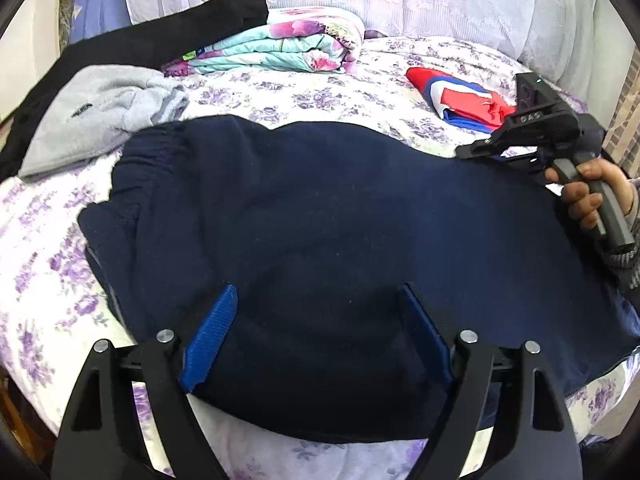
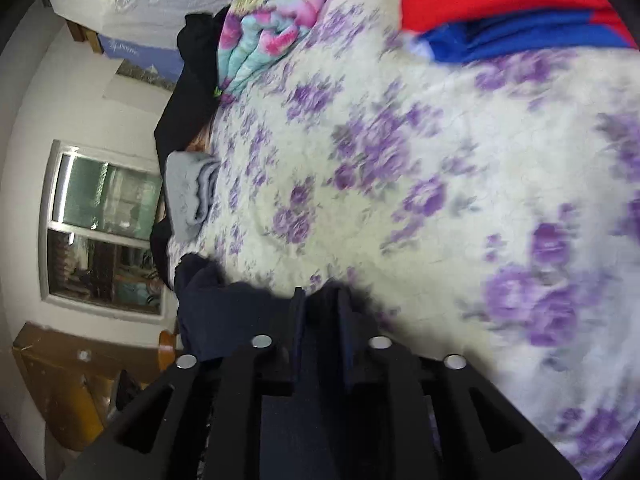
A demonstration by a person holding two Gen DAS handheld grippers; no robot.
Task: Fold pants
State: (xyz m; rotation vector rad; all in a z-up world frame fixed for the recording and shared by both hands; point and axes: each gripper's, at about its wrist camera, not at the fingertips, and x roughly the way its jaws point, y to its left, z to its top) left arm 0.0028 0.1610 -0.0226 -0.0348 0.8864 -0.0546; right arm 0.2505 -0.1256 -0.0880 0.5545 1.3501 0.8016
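Dark navy pants (image 1: 320, 232) lie folded across the floral bed sheet (image 1: 44, 248), waistband at the left. My left gripper (image 1: 318, 300) is open, its blue pads (image 1: 212, 340) resting over the near edge of the pants with nothing pinched. My right gripper (image 1: 472, 151) shows at the right edge of the pants, held by a hand. In the right wrist view, tilted sideways, the right gripper (image 2: 322, 300) is shut on a fold of the navy pants (image 2: 208, 304).
A grey garment (image 1: 100, 108) and black clothing (image 1: 140, 40) lie at the back left. A folded floral quilt (image 1: 280, 44) sits at the back. A red and blue garment (image 1: 460, 100) lies at the back right. A window (image 2: 104, 224) shows past the bed.
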